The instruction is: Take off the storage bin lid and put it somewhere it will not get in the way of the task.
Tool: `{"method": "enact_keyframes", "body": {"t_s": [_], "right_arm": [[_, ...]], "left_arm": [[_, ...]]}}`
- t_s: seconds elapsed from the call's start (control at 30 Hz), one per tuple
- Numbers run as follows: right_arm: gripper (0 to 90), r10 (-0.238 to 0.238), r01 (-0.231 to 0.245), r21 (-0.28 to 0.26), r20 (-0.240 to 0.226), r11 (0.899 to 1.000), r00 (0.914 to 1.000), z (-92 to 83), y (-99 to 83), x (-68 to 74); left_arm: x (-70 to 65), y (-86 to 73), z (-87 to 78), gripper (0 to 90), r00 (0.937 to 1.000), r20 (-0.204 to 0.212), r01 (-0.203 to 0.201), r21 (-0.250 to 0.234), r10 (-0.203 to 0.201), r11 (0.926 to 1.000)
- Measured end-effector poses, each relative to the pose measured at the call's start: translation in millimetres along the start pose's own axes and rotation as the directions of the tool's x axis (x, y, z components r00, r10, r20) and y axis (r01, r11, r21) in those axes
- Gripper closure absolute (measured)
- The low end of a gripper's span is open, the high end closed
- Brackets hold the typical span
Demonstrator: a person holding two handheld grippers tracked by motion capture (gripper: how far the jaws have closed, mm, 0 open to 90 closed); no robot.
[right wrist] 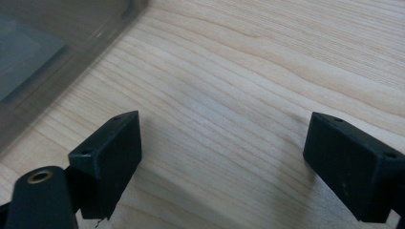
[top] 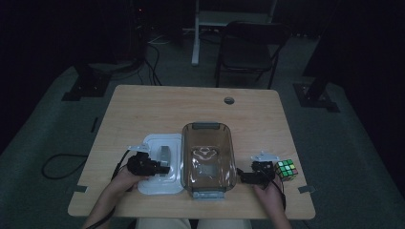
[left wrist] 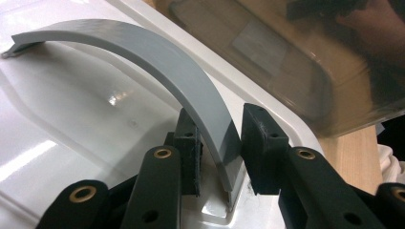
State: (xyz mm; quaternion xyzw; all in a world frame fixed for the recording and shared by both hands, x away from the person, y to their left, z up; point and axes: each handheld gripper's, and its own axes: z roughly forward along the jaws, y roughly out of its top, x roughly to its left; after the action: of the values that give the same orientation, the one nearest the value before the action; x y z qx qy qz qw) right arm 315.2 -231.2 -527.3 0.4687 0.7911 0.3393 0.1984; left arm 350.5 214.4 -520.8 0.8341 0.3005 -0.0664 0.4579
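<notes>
In the high view my left gripper point(top: 152, 167) sits at the lower left of the table point(top: 143, 109), over the white lid point(top: 153, 143) that lies flat just beside the clear brown container point(top: 208, 157) at the centre; its jaws reach for the grey handle point(top: 165, 155) in the middle of that lid. My right gripper point(top: 251, 176) rests at the lower right, between the container and a colour cube point(top: 286, 169), holding nothing. In the left gripper view the handle point(left wrist: 157, 62) arcs from the upper left down to the bottom centre, and its near end runs between my two black jaws. The left pad looks to be against it or nearly so, while a sliver of gap shows at the right pad, so I read the jaws as loosely spread around the handle and not pinching it. The lid point(left wrist: 71, 124) gleams below, and the container's wall point(left wrist: 305, 81) crosses the upper right. In the right gripper view my jaws stand wide apart over bare wood, with the container's corner point(right wrist: 52, 52) at the upper left. My worry is that a lift made with this slack hold would let the smooth handle slide through the pads, dropping the lid against the container; gripping so near the handle's end could also tip the lid.
</notes>
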Motion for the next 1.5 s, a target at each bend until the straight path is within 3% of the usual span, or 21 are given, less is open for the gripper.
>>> {"method": "enact_keyframes", "body": {"t_s": [0.27,0.33,0.43,0.5,0.57,0.67,0.77,0.9,1.03,1.1,1.27,1.37,1.5], "right_arm": [[12.7,0.0,0.0,0.0,0.0,1.0,1.0,0.0,0.0,0.0],[12.7,0.0,0.0,0.0,0.0,1.0,1.0,0.0,0.0,0.0],[12.7,0.001,-0.001,0.0,0.0,1.0,1.0,0.0,0.0,0.0],[12.7,0.001,-0.001,0.0,0.0,1.0,1.0,0.0,0.0,0.0],[12.8,0.002,-0.002,0.0,0.001,1.0,1.0,0.1,0.1,0.0],[12.8,0.006,-0.006,0.0,0.005,1.0,1.0,0.6,0.6,0.2],[12.9,0.006,-0.006,0.0,0.005,1.0,1.0,0.6,0.6,0.2],[12.9,0.006,-0.006,0.0,0.005,1.0,1.0,0.6,0.6,0.3],[12.9,0.006,-0.006,0.0,0.005,1.0,1.0,0.6,0.6,0.3],[12.9,0.005,-0.005,0.0,0.005,1.0,1.0,0.6,0.6,0.3],[12.9,0.005,-0.005,0.0,0.006,1.0,1.0,0.5,0.6,0.3],[12.9,0.005,-0.005,0.0,0.006,1.0,1.0,0.6,0.6,0.3],[12.9,0.005,-0.005,0.0,0.006,1.0,1.0,0.6,0.6,0.3]], "left_arm": [[-2.9,1.2,-1.7,60.9,0.9988,-0.044,-0.019,0.0,0.019,0.9998],[-2.8,1.1,-3.6,54.0,0.9986,-0.052,-0.013,-0.014,0.012,0.9998],[-1.6,1.5,-8.8,51.7,0.997,-0.078,0.0,-0.038,-0.003,0.9993],[-0.9,1.7,-12.5,43.5,0.9951,-0.098,0.006,-0.058,-0.012,0.9983],[-0.3,0.7,-15.7,43.4,0.9955,-0.091,0.016,-0.083,-0.023,0.9964],[-0.1,0.5,-17.9,39.1,0.9917,-0.122,0.031,-0.096,-0.043,0.9949],[-3.5,2.9,-21.5,31.2,0.9862,-0.164,0.004,-0.102,-0.02,0.9948],[-9.8,5.7,-27.3,28.5,0.977,-0.213,-0.016,-0.129,-0.012,0.9915],[-16.0,7.6,-27.6,19.4,0.9562,-0.292,-0.044,-0.086,0.017,0.9953],[-18.3,6.9,-27.9,19.3,0.9476,-0.319,-0.054,-0.083,0.025,0.9951],[-18.0,2.6,-33.2,14.7,0.9353,-0.354,-0.027,-0.105,-0.012,0.9941],[-16.2,-1.6,-38.7,3.4,0.931,-0.363,-0.004,-0.111,-0.037,0.9938],[-16.6,-7.7,-47.3,2.5,0.9194,-0.388,0.016,-0.122,-0.063,0.9924]]}}
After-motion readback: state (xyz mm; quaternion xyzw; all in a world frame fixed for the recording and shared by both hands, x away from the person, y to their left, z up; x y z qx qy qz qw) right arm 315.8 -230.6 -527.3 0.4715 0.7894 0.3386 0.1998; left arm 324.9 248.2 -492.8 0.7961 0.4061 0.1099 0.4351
